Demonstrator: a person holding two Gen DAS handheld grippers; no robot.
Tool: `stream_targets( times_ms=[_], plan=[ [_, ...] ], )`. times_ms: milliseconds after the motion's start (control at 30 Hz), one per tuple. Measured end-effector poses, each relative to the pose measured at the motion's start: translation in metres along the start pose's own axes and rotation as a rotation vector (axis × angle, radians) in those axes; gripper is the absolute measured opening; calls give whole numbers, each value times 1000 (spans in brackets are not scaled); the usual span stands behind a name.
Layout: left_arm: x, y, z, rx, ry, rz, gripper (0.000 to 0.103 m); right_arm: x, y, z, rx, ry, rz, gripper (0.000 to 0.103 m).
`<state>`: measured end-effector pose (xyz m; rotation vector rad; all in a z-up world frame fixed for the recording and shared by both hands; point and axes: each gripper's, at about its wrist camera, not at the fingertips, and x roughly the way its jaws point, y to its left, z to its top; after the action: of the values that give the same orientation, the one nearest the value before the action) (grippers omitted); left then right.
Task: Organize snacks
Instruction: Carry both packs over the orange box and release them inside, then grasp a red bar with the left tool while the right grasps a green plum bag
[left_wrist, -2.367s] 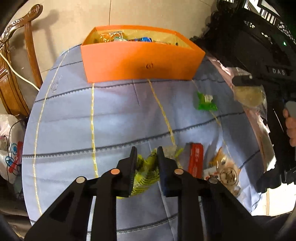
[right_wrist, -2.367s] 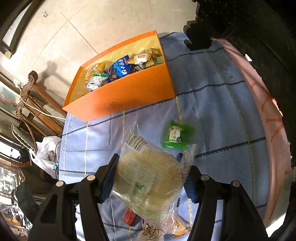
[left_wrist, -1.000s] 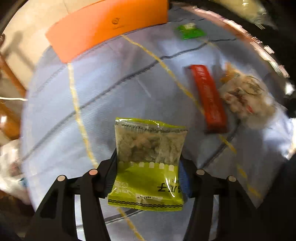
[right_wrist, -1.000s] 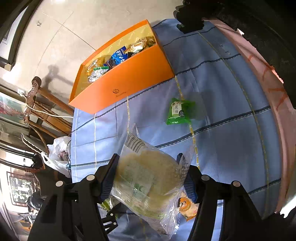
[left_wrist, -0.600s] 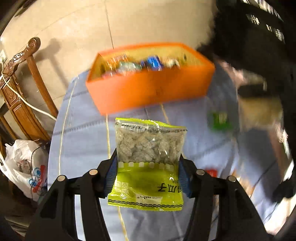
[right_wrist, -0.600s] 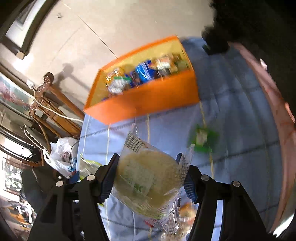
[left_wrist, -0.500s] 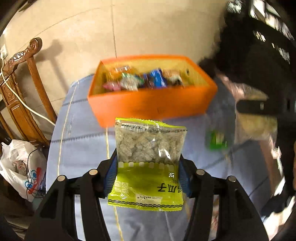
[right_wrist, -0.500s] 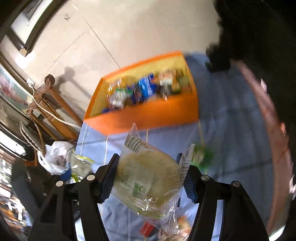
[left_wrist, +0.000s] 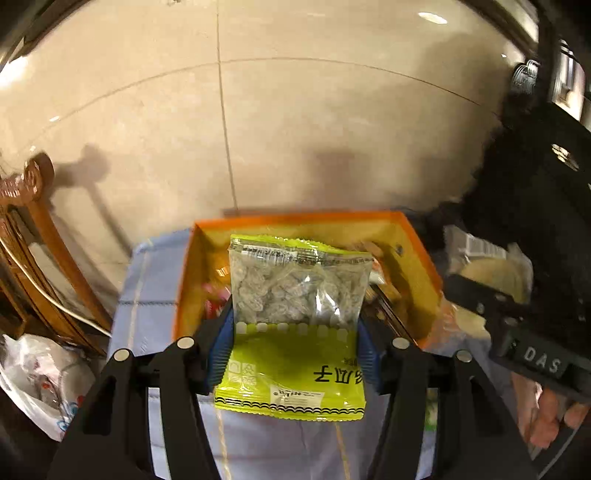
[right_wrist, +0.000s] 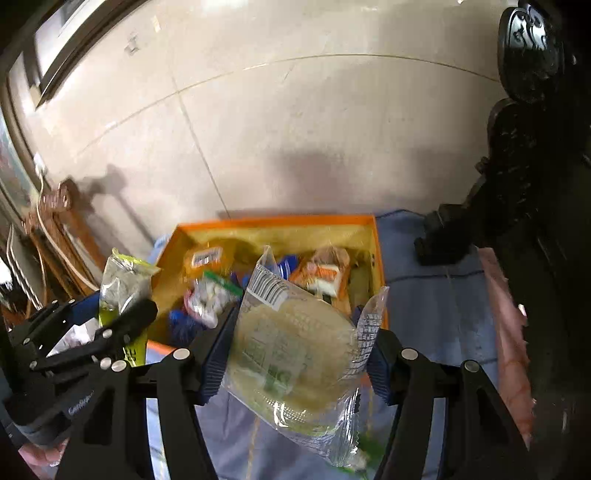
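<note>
My left gripper (left_wrist: 295, 339) is shut on a yellow-green snack bag (left_wrist: 295, 332) with a clear top full of grey pieces, held up over the near edge of the orange box (left_wrist: 417, 240). My right gripper (right_wrist: 295, 354) is shut on a clear packet with a round pale cake (right_wrist: 295, 354), just before the same orange box (right_wrist: 280, 223), which holds several wrapped snacks. The left gripper (right_wrist: 122, 325) with its bag shows at the left of the right wrist view. The right gripper's black body (left_wrist: 517, 332) and its packet show at the right of the left wrist view.
The box stands on a blue checked cloth (right_wrist: 436, 306) at the table's far edge. Behind is a tiled floor (left_wrist: 295, 129). A wooden chair (left_wrist: 33, 240) and a white plastic bag (left_wrist: 37, 376) are at the left. Dark carved furniture (right_wrist: 524, 184) rises at the right.
Both grippers have risen and moved forward from over the cloth to the near edge of the orange box, each carrying its packet. The loose snacks on the cloth have dropped out of sight.
</note>
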<state>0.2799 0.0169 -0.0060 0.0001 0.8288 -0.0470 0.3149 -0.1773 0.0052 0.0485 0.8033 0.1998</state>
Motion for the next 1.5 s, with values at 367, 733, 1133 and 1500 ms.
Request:
stream_targets(
  times_ms=[367,733,1133,1500],
  plan=[
    [15,9,26,-35,-1,46,66,15,-10,27,39,-37,-31,67],
    [-24,3,-51,79,-8,-55,99,-30,-42,-4,-56,-15,26,99],
    [-26,-61,-255,360,155,-287,99,22,-40,-149,-504,276,43,99],
    [28,-97,-308,293,204,-236,99,93,-71,-197,131,308,-202,74]
  ],
)
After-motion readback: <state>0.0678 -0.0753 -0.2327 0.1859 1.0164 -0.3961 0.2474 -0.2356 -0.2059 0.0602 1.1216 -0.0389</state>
